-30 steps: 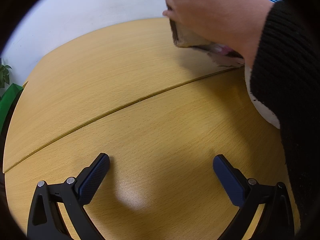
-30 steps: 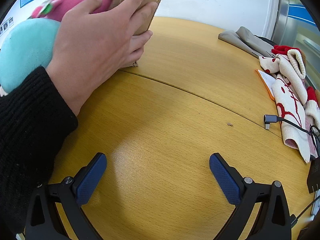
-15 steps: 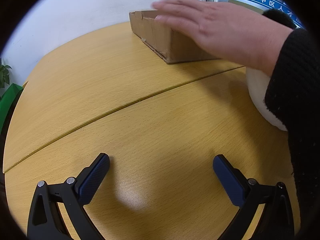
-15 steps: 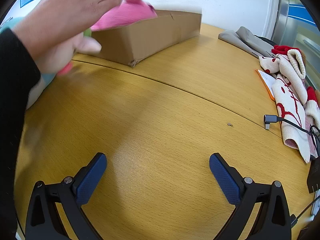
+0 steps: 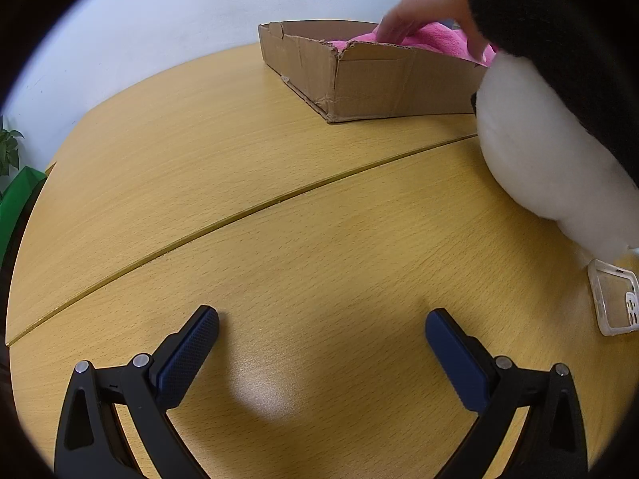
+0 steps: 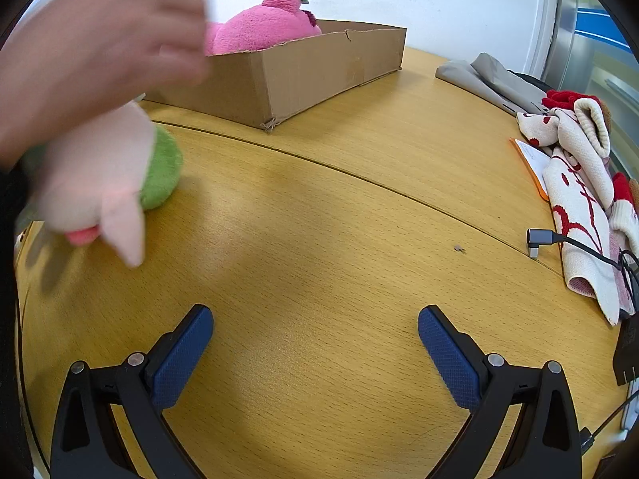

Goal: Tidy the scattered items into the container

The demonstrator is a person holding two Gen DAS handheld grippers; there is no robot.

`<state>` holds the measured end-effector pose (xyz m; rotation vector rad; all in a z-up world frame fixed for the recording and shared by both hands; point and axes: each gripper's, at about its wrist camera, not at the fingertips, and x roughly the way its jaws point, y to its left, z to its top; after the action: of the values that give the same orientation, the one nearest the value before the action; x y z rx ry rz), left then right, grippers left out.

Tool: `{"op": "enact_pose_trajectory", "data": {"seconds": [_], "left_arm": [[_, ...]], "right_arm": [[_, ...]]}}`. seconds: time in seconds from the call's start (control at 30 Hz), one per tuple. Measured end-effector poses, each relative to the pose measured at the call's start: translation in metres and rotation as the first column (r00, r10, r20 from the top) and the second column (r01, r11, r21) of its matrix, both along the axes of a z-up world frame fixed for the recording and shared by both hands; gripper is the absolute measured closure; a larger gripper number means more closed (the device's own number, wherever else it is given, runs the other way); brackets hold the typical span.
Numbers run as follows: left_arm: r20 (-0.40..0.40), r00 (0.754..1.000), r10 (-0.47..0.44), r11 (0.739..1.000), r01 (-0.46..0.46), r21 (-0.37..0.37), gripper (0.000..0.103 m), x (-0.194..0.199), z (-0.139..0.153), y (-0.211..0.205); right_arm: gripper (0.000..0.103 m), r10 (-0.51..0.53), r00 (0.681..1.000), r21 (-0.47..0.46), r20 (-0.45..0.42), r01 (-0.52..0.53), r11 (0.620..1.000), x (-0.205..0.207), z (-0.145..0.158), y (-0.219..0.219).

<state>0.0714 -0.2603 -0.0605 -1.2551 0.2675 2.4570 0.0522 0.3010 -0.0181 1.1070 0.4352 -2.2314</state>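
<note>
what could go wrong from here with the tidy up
1. A bare hand, blurred, is over the cardboard box and the pink plush; a gripper moving in now could bump it.
2. The pink plush sits higher than the box wall, so it might tip out.
3. The open right gripper is near the cable, which could snag.

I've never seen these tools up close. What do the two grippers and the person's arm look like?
Each gripper, left and right, has black angular plastic arms with silver screws and two fingers faced with dark blue dimpled pads. The bare hand wears a black knitted sleeve.
</note>
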Motion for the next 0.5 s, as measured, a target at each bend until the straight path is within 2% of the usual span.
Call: {"op": "enact_pose_trajectory", "data": {"seconds": [0.5], "left_arm": [[0.0,1.0,0.0,1.0,0.0,0.0,0.0,-0.0013,-0.0003,0.0002]], "right_arm": [[0.0,0.004,1.0,0.0,0.0,-0.004,1.0,0.0,0.0,0.0001]]}}
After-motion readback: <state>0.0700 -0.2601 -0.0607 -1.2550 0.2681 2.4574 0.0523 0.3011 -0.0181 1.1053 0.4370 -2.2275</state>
